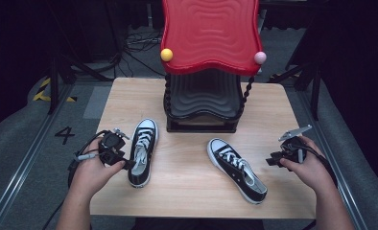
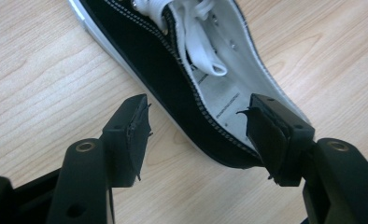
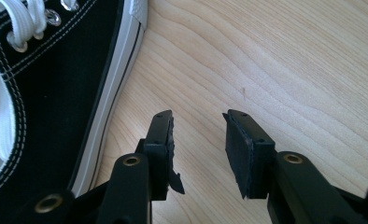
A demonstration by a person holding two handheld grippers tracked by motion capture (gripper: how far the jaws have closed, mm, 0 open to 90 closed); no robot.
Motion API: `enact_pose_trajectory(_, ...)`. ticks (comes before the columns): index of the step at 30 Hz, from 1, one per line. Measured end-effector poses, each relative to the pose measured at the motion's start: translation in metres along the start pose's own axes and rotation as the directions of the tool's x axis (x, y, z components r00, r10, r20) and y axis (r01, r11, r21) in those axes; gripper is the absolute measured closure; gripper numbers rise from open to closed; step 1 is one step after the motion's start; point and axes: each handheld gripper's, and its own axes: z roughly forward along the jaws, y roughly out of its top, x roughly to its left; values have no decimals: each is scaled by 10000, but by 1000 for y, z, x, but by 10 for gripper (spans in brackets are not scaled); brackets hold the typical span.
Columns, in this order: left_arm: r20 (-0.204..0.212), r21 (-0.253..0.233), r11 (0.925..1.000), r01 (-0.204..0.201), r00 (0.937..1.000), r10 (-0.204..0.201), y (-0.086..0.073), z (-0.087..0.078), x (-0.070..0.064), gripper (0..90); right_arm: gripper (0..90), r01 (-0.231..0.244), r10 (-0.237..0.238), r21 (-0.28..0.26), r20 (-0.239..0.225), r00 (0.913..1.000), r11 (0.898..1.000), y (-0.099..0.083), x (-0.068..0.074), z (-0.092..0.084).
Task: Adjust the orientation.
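Sneakers lie apart on the wooden counter (image 1: 187, 177): the left shoe (image 1: 142, 151) near the left edge, the right shoe (image 1: 237, 169) nearer the front right corner, toe turned toward the middle. Left tongs (image 2: 196, 135) gape around the left shoe's heel wall without pressing it. Right tongs (image 3: 200, 149) stand open over bare wood just beside the right shoe's sole, holding nothing. A red-topped rack (image 1: 210, 33) stands at the far edge.

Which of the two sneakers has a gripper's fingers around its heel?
The left sneaker, pointing straight at the rack. The left gripper straddles its heel collar; the angled right sneaker lies free.
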Motion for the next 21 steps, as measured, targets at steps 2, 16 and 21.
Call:
enact_pose_trajectory(2,150,-83,9999,-82,9999,83,1,-3,-5,413,623,-40,40,-49,-42,10000,10000,0,0,0)
enact_pose_trajectory(16,1300,381,9957,-839,9884,783,18,4,-41,499,576,-144,144,-5,-105,9998,9999,-2,0,4)
enact_pose_trajectory(21,1383,930,9906,-1006,9865,872,22,18,-51,513,568,-119,120,46,-116,9999,9999,-2,0,7)
